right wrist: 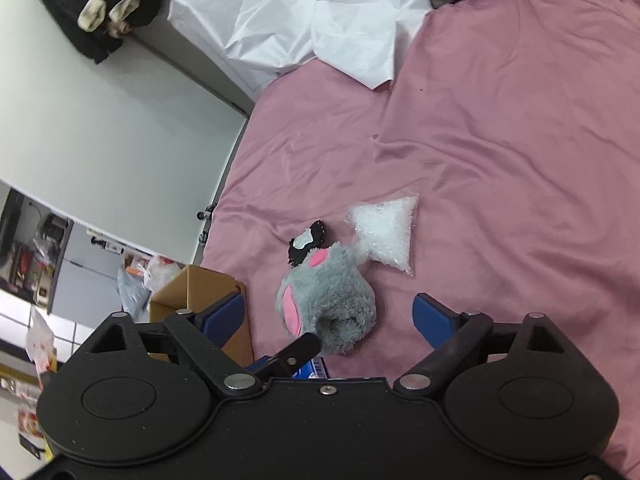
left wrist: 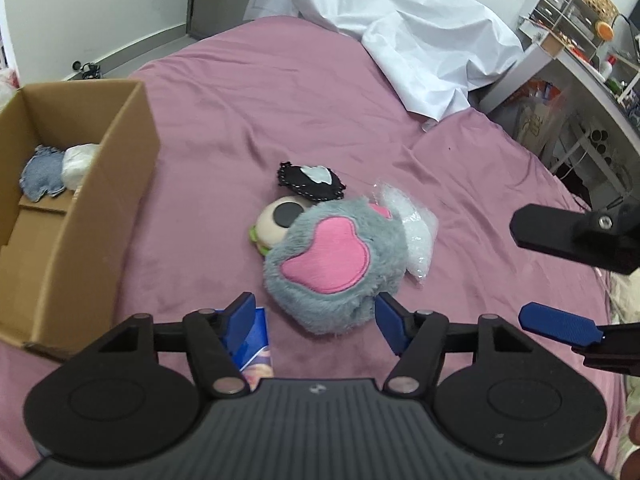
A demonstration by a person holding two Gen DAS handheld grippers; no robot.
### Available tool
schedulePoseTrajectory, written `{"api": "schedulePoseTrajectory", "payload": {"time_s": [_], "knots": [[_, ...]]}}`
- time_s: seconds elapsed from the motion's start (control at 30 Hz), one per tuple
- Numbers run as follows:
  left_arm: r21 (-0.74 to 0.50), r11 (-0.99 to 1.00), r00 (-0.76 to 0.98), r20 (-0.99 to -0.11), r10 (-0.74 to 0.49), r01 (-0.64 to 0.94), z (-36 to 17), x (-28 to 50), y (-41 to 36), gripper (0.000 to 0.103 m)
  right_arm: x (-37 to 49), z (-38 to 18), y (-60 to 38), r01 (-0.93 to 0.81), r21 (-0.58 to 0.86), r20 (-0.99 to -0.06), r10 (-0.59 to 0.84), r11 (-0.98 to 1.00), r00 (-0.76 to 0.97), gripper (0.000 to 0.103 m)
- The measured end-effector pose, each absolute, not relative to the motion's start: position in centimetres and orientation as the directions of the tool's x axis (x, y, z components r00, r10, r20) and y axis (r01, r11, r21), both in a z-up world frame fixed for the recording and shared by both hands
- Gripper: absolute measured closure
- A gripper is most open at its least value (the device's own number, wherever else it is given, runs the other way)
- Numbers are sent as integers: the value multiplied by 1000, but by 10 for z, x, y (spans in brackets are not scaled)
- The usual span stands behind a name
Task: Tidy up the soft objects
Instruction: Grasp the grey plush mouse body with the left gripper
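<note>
A grey plush toy (left wrist: 332, 264) with a pink patch lies on the pink bed sheet (left wrist: 240, 100). My left gripper (left wrist: 314, 312) is open around its near end. The right pad is at the fur and the left pad stands clear of it. In the right wrist view one of its black fingers (right wrist: 304, 346) touches the plush (right wrist: 332, 304). My right gripper (right wrist: 328, 304) hangs open just short of the plush, and it also shows at the right edge of the left wrist view (left wrist: 520, 276). Against the plush lie a black felt piece (left wrist: 310, 180), a beige round toy (left wrist: 276, 220) and a clear bag of white filling (left wrist: 416, 232).
An open cardboard box (left wrist: 80, 200) stands on the bed at the left, holding a denim piece (left wrist: 40, 176) and a white soft lump (left wrist: 78, 162). A blue packet (left wrist: 254, 340) lies under my left gripper. A white sheet (left wrist: 420, 32) covers the far side; cluttered shelves (left wrist: 580, 80) stand to the right.
</note>
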State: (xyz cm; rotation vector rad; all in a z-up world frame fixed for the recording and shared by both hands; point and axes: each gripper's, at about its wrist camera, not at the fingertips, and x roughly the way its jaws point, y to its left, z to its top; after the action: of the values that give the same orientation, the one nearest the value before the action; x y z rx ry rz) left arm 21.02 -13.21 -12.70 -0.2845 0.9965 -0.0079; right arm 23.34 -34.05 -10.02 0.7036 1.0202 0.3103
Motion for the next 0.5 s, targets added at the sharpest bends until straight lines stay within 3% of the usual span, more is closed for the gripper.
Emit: {"api": "schedulePoseTrajectory", "payload": {"time_s": [0.23, 0.5], "knots": [[-195, 972, 565, -820, -90, -128, -140, 222, -135, 39, 244, -120, -336, 122, 667, -691, 549, 735, 470, 31], [-248, 959, 604, -788, -118, -135, -143, 233, -122, 67, 254, -132, -329, 146, 685, -691, 572, 714, 443, 35]]}}
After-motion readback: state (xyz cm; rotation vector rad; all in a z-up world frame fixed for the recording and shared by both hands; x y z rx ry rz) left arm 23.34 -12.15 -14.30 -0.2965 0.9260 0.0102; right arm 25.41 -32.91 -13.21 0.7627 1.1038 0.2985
